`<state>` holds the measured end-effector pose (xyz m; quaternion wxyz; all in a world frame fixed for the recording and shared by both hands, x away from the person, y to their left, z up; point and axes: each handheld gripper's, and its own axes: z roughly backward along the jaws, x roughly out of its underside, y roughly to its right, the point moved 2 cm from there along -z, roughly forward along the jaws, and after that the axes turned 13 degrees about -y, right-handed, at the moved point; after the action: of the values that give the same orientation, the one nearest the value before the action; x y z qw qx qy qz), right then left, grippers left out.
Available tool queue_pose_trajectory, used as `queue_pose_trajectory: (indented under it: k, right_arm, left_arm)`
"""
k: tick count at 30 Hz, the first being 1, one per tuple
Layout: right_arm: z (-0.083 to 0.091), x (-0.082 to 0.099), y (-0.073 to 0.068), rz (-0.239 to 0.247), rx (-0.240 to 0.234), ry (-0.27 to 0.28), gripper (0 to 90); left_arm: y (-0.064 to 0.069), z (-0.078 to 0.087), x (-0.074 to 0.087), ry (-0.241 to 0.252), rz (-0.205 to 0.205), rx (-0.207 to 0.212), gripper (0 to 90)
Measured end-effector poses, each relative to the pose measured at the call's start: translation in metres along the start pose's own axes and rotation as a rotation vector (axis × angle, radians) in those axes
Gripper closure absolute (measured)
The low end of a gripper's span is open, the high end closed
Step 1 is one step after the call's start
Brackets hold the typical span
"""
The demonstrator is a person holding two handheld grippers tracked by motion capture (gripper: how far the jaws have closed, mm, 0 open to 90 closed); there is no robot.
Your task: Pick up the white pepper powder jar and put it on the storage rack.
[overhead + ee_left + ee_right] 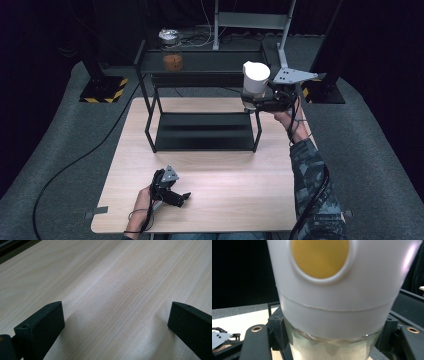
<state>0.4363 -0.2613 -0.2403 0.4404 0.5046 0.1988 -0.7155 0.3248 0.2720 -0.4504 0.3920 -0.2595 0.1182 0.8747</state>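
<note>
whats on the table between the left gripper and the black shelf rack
Nothing: in the high view the stretch of wooden table from the left gripper to the black shelf rack is bare. The left gripper view shows plain wood ahead of its open fingers.

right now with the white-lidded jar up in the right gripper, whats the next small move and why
Probably carry the jar a little further over the top shelf of the black rack and lower it there. The right gripper is clamped on its glass body just below the white lid, level with that shelf, where another jar with orange contents already stands. The left gripper rests open near the table's front edge.
</note>
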Motion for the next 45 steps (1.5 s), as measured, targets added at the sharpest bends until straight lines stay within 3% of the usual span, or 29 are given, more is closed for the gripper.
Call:
queue_pose_trajectory:
  k: [30,45]
  right_arm:
    - [-0.002,-0.038,0.03,0.001,-0.008,0.018,29.5]
    - [-0.011,-0.053,0.04,-0.012,0.026,0.03,29.6]
  left_arm:
    - [0.0,0.0,0.0,-0.001,0.001,0.0,0.2]
    - [0.0,0.0,0.0,0.0,0.001,0.0,0.2]
